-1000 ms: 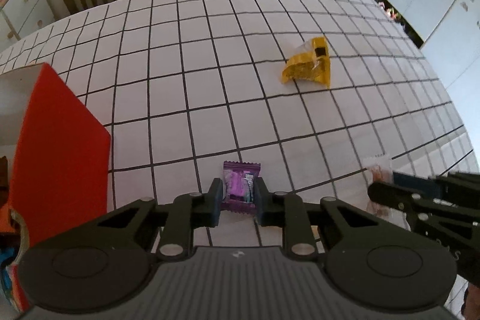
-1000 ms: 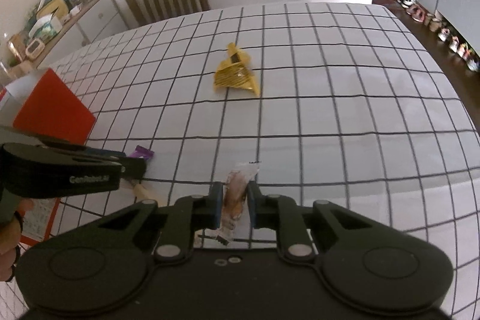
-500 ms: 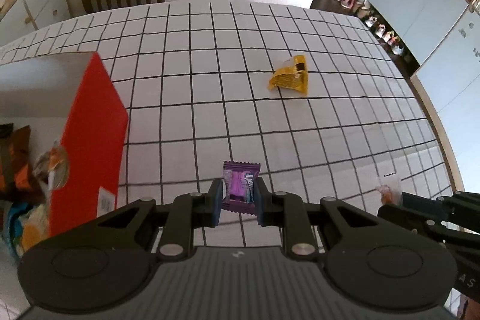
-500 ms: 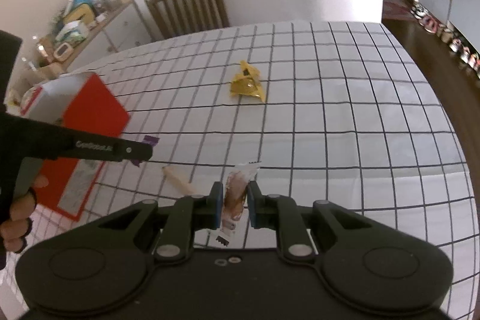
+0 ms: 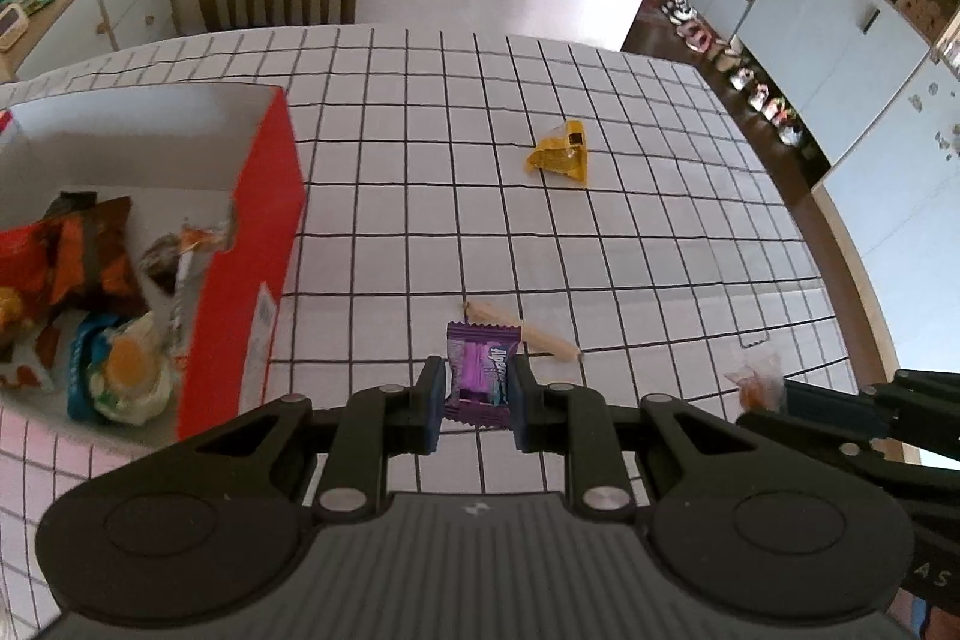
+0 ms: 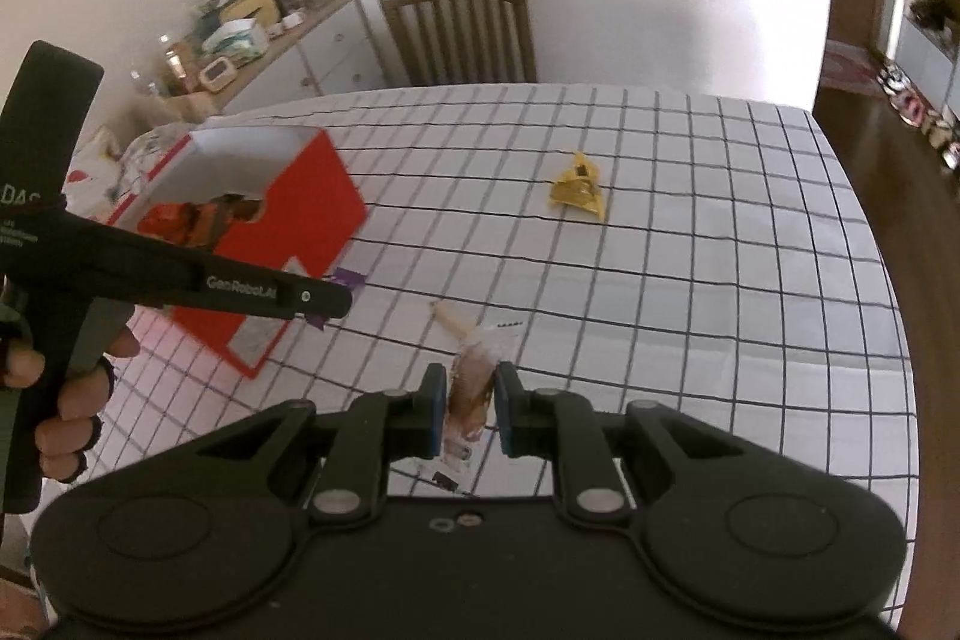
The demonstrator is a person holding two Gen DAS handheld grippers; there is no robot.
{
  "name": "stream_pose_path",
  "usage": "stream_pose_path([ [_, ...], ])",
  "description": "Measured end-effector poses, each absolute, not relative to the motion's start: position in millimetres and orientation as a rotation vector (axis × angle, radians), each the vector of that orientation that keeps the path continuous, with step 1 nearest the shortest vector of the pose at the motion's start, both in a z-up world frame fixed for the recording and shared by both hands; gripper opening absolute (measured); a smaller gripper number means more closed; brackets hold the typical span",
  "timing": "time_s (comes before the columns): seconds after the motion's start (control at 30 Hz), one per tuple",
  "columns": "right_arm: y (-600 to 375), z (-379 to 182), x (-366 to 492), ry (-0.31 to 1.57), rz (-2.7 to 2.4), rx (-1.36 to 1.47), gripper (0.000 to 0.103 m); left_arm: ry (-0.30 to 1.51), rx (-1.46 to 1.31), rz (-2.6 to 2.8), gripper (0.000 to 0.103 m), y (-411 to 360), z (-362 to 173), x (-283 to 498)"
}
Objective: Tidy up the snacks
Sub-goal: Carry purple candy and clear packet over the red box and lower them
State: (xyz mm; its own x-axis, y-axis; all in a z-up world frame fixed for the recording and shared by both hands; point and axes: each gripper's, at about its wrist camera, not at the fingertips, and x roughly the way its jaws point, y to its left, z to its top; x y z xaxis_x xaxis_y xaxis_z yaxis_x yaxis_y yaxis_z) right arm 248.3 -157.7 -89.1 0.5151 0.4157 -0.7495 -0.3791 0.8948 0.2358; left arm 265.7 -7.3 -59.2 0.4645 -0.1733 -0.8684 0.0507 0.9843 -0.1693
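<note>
**Both grippers loaded, carrying toward the box**

Step in hand, as I judge it: transport. The left gripper point(image 5: 478, 394) is clenched on a small purple foil-wrapped candy point(image 5: 480, 371), held clear of the white tablecloth with a black grid point(image 5: 630, 244). The right gripper point(image 6: 470, 412) is clamped on a clear-wrapped brown snack bar point(image 6: 471, 388), also off the cloth.

Destination: the open red cardboard box with white interior point(image 5: 264, 244), at about 9 o'clock in the left wrist view and 10 o'clock in the right wrist view. It already holds several bright packets point(image 5: 90, 268).

Left on the cloth: a thin beige stick-shaped snack point(image 5: 540, 337), just past the left fingertips at 12 o'clock, and a crumpled yellow foil packet point(image 5: 561, 154), well apart toward 1 o'clock.

Next move, judged: swing the left gripper over the box opening, then let go so the candy falls inside rather than on the rim. The right gripper follows; the two tools are near each other, so go in turn to avoid a clash. The stick and the yellow packet remain to be fetched.
</note>
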Motion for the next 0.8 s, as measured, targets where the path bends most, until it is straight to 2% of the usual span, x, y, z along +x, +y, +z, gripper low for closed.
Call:
stream_pose_path([
  [0.37,-118,-56,232,0.849,0.563,0.007,0.015,1.013,-0.160,-0.124,0.021,36,-22,237],
  [0.8,-29,-36,244,0.805,0.590,-0.018,0.015,0.984,-0.144,-0.090,0.021,130,-4,240],
])
